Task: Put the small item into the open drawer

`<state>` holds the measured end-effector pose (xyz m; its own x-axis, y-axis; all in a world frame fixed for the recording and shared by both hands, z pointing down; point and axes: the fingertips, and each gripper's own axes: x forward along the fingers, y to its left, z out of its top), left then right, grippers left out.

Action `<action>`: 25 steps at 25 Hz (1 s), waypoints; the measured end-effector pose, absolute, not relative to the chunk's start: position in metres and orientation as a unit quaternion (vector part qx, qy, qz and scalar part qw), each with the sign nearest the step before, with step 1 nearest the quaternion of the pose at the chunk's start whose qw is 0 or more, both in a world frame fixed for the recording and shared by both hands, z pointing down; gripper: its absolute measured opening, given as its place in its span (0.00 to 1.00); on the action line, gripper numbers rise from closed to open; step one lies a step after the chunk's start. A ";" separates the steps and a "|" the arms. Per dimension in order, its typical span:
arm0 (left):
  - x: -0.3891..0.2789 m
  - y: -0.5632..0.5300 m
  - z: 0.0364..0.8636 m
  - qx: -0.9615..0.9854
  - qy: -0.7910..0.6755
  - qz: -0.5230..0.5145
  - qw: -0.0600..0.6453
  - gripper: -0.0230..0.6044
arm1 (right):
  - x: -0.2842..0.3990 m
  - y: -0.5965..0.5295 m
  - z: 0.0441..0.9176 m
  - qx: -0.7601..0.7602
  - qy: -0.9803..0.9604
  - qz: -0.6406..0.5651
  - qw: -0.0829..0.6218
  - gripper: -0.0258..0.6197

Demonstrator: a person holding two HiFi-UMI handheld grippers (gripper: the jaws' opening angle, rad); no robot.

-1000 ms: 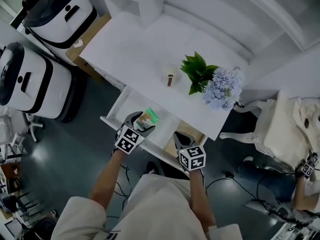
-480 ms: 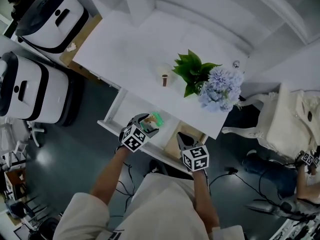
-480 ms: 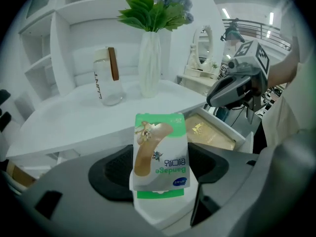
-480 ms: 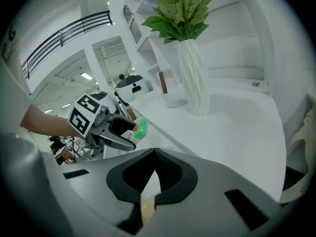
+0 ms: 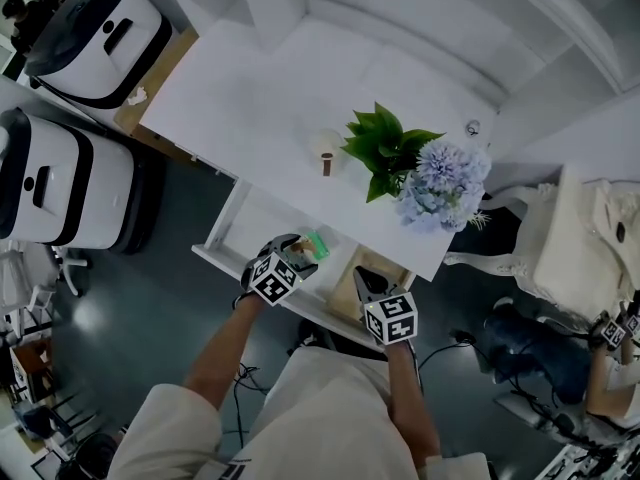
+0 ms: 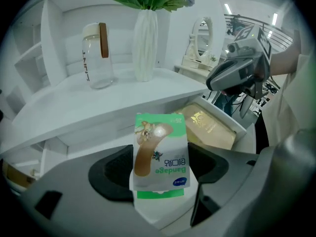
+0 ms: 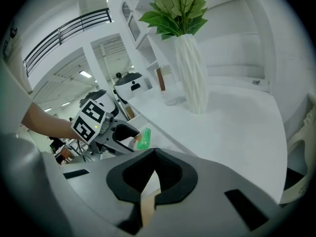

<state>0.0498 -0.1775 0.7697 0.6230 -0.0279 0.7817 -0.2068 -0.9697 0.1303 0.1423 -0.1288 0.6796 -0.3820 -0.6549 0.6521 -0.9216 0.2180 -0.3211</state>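
A small green-and-white bandage box [image 6: 160, 157] stands upright between the jaws of my left gripper [image 6: 159, 189], which is shut on it. In the head view the left gripper [image 5: 296, 253] holds the bandage box [image 5: 313, 242] over the open white drawer [image 5: 224, 218] under the desk. A tan flat box [image 6: 205, 127] lies in the drawer's right part. My right gripper [image 5: 363, 280] hovers over that tan box, apart from the left one. In its own view the right gripper [image 7: 154, 154] has its jaws together with nothing held.
On the white desk [image 5: 260, 98] stand a clear bottle [image 5: 326, 154] and a vase of greenery and blue flowers [image 5: 415, 163]. Two white-and-black machines [image 5: 55, 183] sit on the floor at left. A cream chair [image 5: 590, 258] stands at right.
The left gripper has shifted a little to the right over the drawer with the bandage box still in it. The right gripper has hardly moved.
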 end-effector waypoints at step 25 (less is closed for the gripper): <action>0.054 -0.184 0.814 0.859 -0.137 0.454 0.193 0.61 | 0.145 -0.131 0.696 0.499 -0.758 0.371 0.197 0.08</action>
<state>0.0537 -0.1836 0.8142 0.5504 -0.0606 0.8327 -0.4117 -0.8873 0.2076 0.1448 -0.1308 0.6961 -0.4247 -0.6100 0.6689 -0.9026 0.2281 -0.3650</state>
